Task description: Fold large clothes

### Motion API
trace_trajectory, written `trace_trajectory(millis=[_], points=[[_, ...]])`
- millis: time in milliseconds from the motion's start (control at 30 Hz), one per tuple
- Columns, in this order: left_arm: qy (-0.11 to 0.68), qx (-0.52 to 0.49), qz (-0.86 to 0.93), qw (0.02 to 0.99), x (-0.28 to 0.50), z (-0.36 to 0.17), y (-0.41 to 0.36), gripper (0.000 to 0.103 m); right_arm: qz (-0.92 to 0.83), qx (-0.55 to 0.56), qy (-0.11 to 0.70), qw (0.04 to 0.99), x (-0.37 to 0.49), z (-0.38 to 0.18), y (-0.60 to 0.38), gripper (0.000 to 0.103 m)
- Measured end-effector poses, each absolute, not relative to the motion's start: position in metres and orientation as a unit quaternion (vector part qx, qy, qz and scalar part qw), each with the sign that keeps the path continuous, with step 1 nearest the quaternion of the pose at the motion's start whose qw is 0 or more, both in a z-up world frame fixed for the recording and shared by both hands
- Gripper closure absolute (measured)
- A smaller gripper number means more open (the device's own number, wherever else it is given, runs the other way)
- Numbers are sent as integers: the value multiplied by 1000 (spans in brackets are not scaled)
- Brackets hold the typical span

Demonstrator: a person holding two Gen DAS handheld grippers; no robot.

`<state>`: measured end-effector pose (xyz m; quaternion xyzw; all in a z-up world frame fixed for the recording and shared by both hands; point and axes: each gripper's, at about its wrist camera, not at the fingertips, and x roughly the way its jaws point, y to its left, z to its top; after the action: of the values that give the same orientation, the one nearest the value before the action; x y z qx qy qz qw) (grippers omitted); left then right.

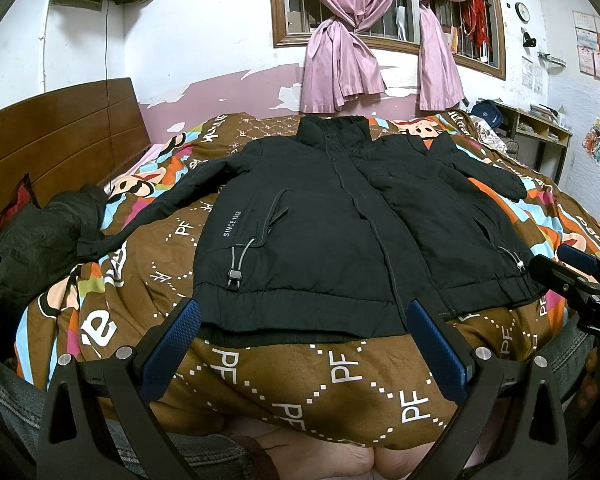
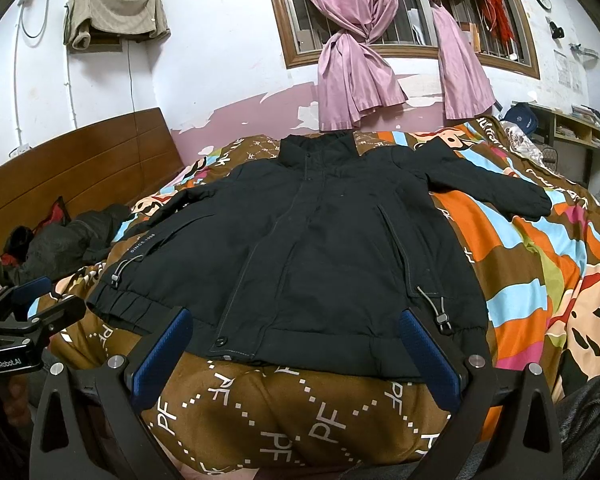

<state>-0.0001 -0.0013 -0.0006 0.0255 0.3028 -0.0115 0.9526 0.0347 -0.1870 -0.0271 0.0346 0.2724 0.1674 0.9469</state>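
Lying flat and front-up on a bed (image 1: pixel 260 392) covered in a brown patterned quilt, a black jacket (image 1: pixel 320 216) waits with its front closed, collar toward the far wall and hem at the near edge — a layout that appears meant to give both sleeves and both hem corners free access before any fold. The left sleeve (image 1: pixel 148 216) stretches out toward a heap of dark clothing (image 1: pixel 32 240) by the wooden headboard (image 1: pixel 60 136); the right sleeve (image 2: pixel 496 188) angles out over the quilt's orange and blue stripes. The left tool (image 1: pixel 302 314) hovers just short of the hem with its blue-padded fingers spread wide and nothing between them, squared to the left half of the garment. The right tool (image 2: pixel 294 324) does the same at the right half, jaws likewise apart and empty. Each is seen at the edge of the other's view, side by side — a stance that suggests the fold has not begun and the sleeves are likely to go in first. The padded fabric looks bulky, so creases may spring back. Pink curtains (image 2: pixel 356 60) hang knotted at the barred window behind.
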Motion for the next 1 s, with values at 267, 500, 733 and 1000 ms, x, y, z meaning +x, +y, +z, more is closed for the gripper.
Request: trace_trajectory(millis=[267, 500, 733, 1000], points=[[303, 26, -11, 953, 0, -1, -1, 2, 168, 35, 273, 947, 36, -28, -187, 0], [303, 27, -11, 953, 0, -1, -2, 2, 168, 36, 274, 946, 36, -29, -187, 0], [303, 27, -11, 952, 0, -1, -2, 2, 168, 37, 274, 946, 38, -29, -187, 0], [309, 28, -5, 951, 1, 0, -4, 2, 167, 37, 278, 945, 41, -30, -192, 0]])
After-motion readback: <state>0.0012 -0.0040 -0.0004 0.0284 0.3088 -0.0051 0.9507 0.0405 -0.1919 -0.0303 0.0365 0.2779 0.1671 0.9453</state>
